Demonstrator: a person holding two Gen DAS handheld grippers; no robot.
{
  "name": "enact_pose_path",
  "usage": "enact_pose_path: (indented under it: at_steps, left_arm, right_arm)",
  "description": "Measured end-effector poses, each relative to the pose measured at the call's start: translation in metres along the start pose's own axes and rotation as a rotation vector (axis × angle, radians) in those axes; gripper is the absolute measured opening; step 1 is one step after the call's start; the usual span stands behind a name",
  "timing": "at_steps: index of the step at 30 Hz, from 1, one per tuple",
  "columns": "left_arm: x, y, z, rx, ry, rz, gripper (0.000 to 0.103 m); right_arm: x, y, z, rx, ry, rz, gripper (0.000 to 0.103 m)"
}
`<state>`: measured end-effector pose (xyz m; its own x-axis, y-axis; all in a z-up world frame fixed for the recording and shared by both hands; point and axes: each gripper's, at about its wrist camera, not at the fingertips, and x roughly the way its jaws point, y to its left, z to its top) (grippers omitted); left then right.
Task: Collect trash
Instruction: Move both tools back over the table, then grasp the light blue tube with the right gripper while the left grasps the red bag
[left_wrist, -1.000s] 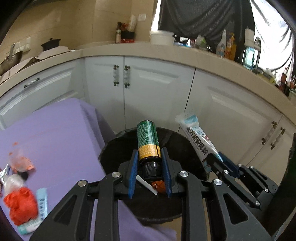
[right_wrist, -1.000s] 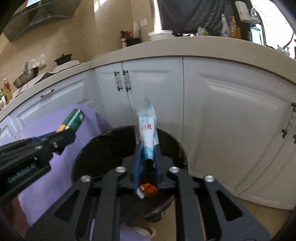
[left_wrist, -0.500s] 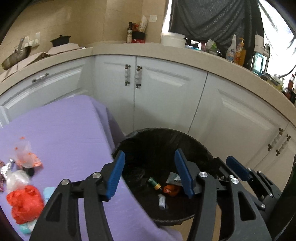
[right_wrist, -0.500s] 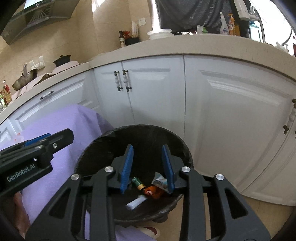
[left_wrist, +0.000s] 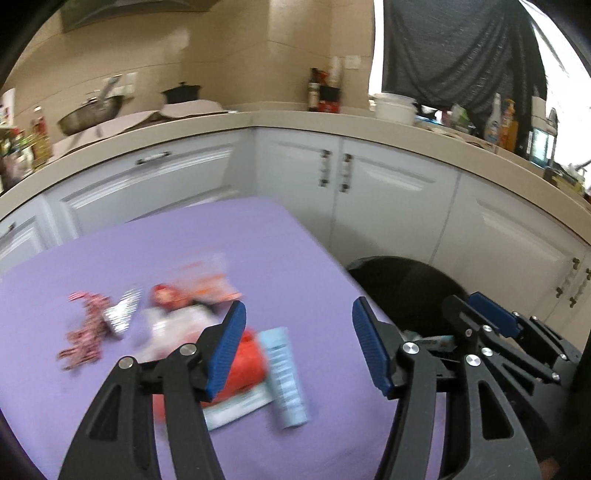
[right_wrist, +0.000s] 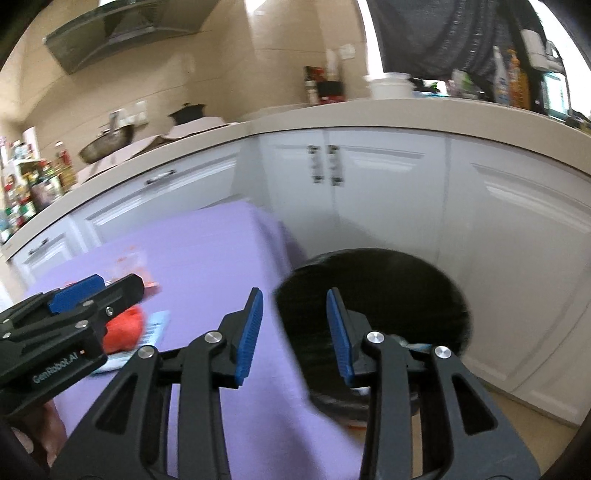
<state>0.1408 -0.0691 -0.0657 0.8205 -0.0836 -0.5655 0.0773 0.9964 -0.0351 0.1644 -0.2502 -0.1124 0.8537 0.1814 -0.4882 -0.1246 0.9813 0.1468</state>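
Both claws empty now, the left claw spread wide, the right claw part open, some trash already down in the bin, wrappers left mid-desk to collect.

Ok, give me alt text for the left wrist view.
The open, empty left gripper hovers over a purple table strewn with blurred trash, including a red bag and a pale blue tube. A black bin stands right, before white cabinets.
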Motion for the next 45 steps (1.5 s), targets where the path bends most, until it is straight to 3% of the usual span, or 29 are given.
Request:
enact_pose_path:
  at_steps: [11, 21, 26, 28, 29, 31, 36, 45]
  left_arm:
    - [-0.034, 0.078, -0.030, -0.104, 0.003, 0.132, 0.059]
    - [-0.046, 0.118, -0.059, -0.156, 0.029, 0.193, 0.059]
    - [-0.047, 0.125, -0.064, -0.164, 0.034, 0.180, 0.059]
    - [-0.047, 0.124, -0.065, -0.162, 0.037, 0.168, 0.059]
    - [-0.046, 0.123, -0.065, -0.160, 0.038, 0.161, 0.059]
    - [-0.045, 0.120, -0.065, -0.153, 0.039, 0.147, 0.059]
    - [-0.040, 0.106, -0.061, -0.121, 0.036, 0.116, 0.059]
    - [-0.022, 0.074, -0.047, -0.079, 0.035, 0.052, 0.059]
  right_arm:
    - [-0.002, 0.086, -0.022, -0.107, 0.059, 0.128, 0.035]
    - [0.013, 0.127, -0.037, -0.175, 0.135, 0.144, 0.035]
    - [0.024, 0.128, -0.041, -0.170, 0.191, 0.122, 0.033]
    - [0.028, 0.127, -0.042, -0.169, 0.209, 0.120, 0.028]
    - [0.030, 0.126, -0.043, -0.164, 0.221, 0.124, 0.019]
    - [0.033, 0.124, -0.045, -0.146, 0.234, 0.134, 0.018]
    - [0.031, 0.117, -0.044, -0.133, 0.216, 0.133, 0.012]
    - [0.016, 0.090, -0.036, -0.106, 0.161, 0.115, 0.011]
